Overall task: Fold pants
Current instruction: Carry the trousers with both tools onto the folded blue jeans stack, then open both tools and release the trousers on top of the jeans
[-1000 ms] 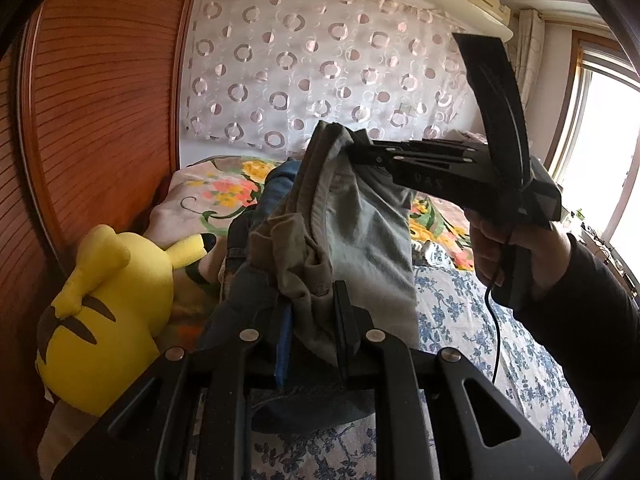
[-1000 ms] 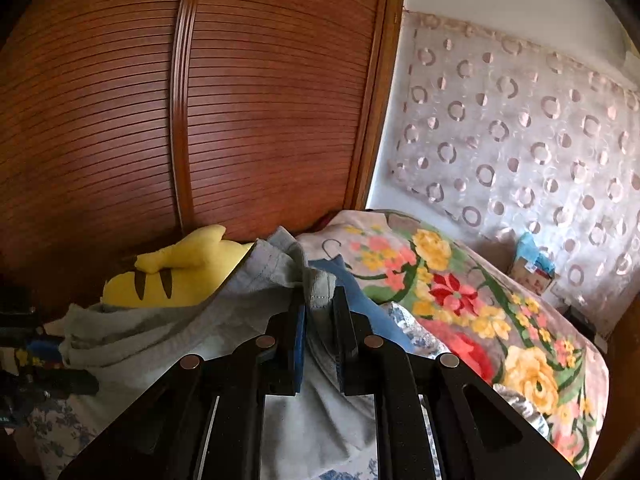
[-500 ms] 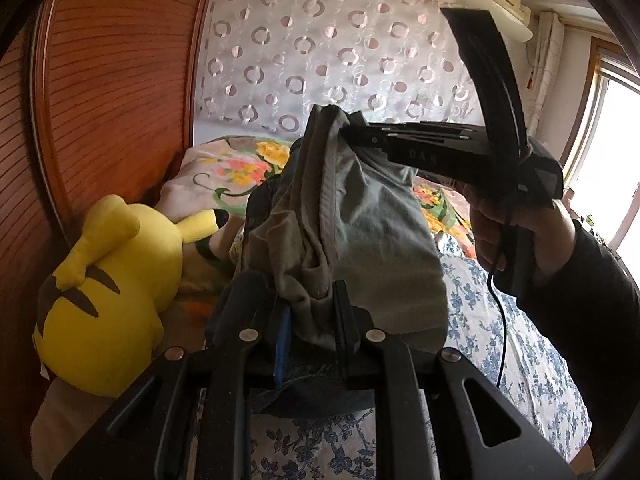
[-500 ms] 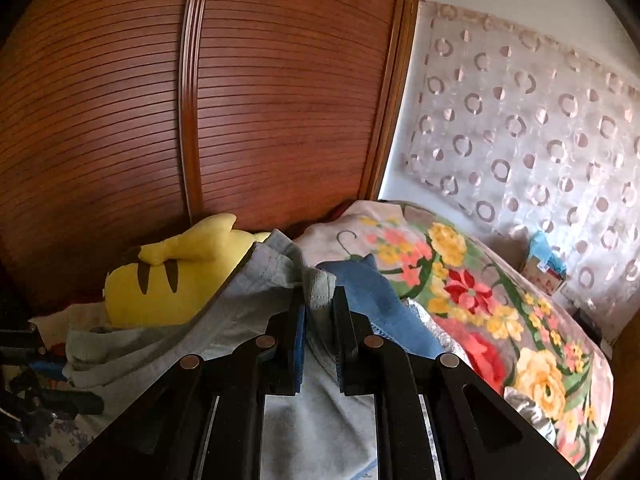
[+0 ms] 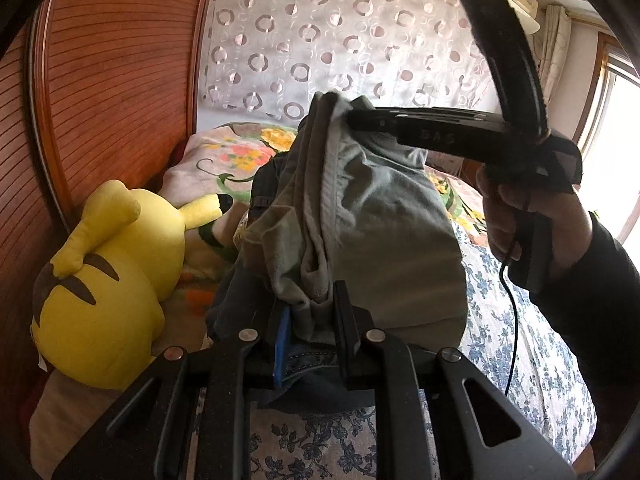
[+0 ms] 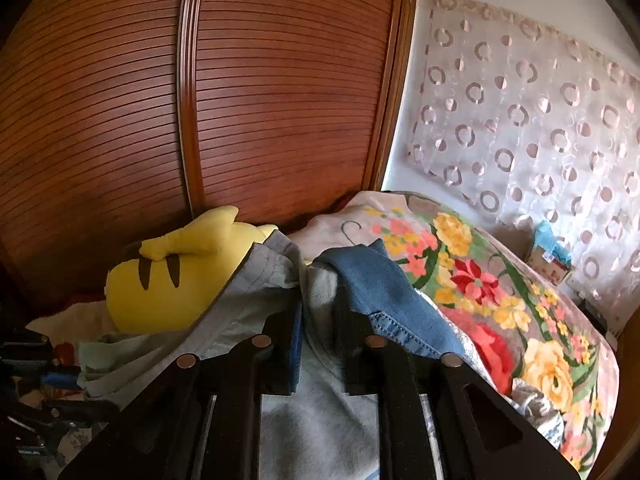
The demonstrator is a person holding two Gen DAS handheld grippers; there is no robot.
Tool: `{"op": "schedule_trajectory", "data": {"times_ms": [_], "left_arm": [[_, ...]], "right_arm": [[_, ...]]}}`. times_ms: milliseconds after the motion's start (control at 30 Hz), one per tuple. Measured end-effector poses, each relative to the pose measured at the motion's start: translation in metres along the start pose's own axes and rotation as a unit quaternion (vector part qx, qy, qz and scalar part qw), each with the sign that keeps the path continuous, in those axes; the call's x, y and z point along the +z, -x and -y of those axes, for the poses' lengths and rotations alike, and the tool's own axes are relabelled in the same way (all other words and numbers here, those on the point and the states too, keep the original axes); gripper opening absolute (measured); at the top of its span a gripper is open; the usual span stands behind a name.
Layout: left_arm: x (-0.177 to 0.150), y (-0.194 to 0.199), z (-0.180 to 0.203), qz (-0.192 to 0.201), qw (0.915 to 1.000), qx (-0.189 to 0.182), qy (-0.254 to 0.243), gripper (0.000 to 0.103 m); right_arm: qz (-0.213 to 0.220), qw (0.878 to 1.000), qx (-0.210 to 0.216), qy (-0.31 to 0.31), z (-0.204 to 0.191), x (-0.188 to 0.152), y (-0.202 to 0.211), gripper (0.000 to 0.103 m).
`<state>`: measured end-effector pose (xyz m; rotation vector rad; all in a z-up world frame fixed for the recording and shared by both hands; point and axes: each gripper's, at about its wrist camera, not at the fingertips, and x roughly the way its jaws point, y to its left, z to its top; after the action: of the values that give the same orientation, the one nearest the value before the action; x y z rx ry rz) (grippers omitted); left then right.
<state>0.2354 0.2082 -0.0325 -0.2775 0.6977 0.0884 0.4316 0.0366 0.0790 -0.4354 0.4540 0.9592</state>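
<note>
The grey-green pants (image 5: 376, 220) hang bunched in the air above the bed. My left gripper (image 5: 310, 312) is shut on one edge of them, low in the left wrist view. My right gripper (image 6: 318, 312) is shut on the other edge of the pants (image 6: 256, 304); it also shows in the left wrist view (image 5: 348, 114), higher up, with the cloth stretched between the two. My left gripper shows dimly at the lower left of the right wrist view (image 6: 60, 380). The lower part of the pants is hidden behind my fingers.
A yellow plush toy (image 5: 108, 280) lies at the left by the wooden wardrobe (image 6: 200, 100). Blue jeans (image 6: 384, 280) lie on the bed behind the pants. A floral blanket (image 6: 500, 292) is at the head, a blue-flowered sheet (image 5: 520, 360) below. A patterned curtain (image 5: 340, 40) hangs behind.
Both grippers have moved the held pants to the left and nearer the plush toy and wardrobe. Both grips hold unchanged.
</note>
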Motion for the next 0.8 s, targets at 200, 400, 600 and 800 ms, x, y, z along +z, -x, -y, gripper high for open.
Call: {"op": "schedule_trajectory", "data": {"times_ms": [200, 400, 600, 800], "left_arm": [[0.000, -0.001, 0.001, 0.000, 1.0000, 0.001, -0.001, 0.019], [-0.001, -0.004, -0.001, -0.004, 1.0000, 0.003, 0.002, 0.026], [-0.004, -0.001, -0.005, -0.007, 1.0000, 0.004, 0.006, 0.051], [-0.004, 0.017, -0.002, 0.009, 1.0000, 0.001, 0.000, 0.081]], "right_arm": [[0.009, 1.000, 0.008, -0.022, 0.007, -0.004, 0.012, 0.034], [0.001, 0.998, 0.034, -0.050, 0.020, -0.030, 0.020, 0.034], [-0.027, 0.996, 0.007, -0.081, 0.039, -0.039, 0.003, 0.034], [-0.023, 0.994, 0.006, -0.109, 0.034, -0.038, 0.019, 0.034]]}}
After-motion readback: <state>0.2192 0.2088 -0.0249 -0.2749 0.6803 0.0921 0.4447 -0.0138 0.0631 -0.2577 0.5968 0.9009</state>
